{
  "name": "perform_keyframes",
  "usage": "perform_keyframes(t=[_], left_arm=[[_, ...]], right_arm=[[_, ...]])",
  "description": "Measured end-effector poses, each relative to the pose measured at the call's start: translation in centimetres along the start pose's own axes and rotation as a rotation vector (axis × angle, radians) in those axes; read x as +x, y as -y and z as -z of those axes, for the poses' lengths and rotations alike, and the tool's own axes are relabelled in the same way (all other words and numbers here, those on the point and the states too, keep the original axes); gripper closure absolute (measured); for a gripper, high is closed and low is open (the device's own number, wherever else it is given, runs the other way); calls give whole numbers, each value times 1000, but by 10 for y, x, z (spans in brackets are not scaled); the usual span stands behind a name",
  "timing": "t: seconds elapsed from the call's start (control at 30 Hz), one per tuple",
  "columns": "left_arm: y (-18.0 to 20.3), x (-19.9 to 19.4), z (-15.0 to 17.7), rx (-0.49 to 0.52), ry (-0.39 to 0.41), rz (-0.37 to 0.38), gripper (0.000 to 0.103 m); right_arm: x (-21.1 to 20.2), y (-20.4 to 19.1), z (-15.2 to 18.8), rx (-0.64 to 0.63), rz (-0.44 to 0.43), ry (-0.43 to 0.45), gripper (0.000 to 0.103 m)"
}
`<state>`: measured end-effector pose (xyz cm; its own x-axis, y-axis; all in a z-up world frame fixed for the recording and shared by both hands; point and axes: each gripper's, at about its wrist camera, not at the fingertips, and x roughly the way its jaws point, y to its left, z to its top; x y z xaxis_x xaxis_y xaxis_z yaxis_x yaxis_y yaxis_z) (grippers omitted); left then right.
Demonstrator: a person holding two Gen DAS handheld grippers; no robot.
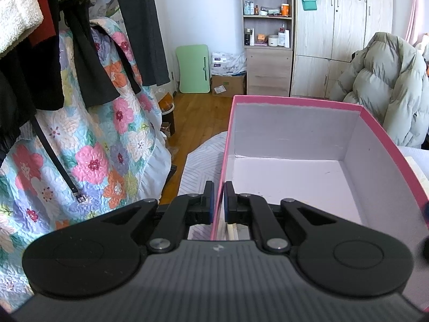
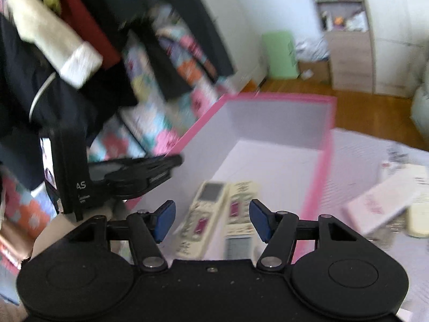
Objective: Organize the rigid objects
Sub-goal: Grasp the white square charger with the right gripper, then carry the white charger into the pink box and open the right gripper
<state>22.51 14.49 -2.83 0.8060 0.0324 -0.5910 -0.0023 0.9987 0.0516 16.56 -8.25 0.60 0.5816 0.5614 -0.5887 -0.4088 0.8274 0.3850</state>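
A pink box (image 1: 295, 101) with a white inside stands on the bed. My left gripper (image 1: 219, 201) is shut on the box's left wall, one finger outside and one inside. In the right wrist view the same box (image 2: 319, 166) holds two cream remote controls, one (image 2: 199, 217) on the left and one (image 2: 240, 214) beside it. My right gripper (image 2: 211, 220) is open and empty just above the two remotes. The left gripper (image 2: 139, 173) shows there, clamped on the box's left wall. This view is blurred.
A pink-and-white flat pack (image 2: 380, 204) and other small items lie on the bedcover right of the box. Hanging dark clothes (image 1: 80, 53) and a floral quilt (image 1: 93, 147) are on the left. A puffy jacket (image 1: 383, 86), wooden floor and shelves are beyond.
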Motion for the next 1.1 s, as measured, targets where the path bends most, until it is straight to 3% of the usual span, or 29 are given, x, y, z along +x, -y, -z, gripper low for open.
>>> perform_keyframes(t=[0.1, 0.17, 0.37, 0.53, 0.7, 0.83, 0.87, 0.93, 1.1], left_arm=[[-1, 0, 0, 1, 0, 0, 97], [-1, 1, -1, 3, 0, -4, 97], [-2, 1, -1, 5, 1, -5, 97], [-2, 2, -2, 4, 1, -6, 97], [-3, 2, -3, 10, 1, -8, 97], [-3, 2, -2, 10, 2, -8, 97], [-4, 3, -3, 7, 2, -6, 97], [-3, 3, -3, 8, 2, -5, 97], [-2, 2, -3, 17, 2, -9, 97]], right_arm=[[-37, 20, 16, 18, 56, 96, 35], [-55, 36, 25, 56, 107, 139, 28], [-91, 75, 64, 93, 318, 110, 26], [-89, 89, 97, 86, 459, 136, 23], [-65, 99, 111, 72, 449, 42, 24], [-42, 107, 115, 93, 509, -66, 27], [-39, 109, 116, 103, 526, -76, 29], [-37, 116, 118, 162, 496, -62, 45], [-40, 119, 115, 203, 495, -36, 47]])
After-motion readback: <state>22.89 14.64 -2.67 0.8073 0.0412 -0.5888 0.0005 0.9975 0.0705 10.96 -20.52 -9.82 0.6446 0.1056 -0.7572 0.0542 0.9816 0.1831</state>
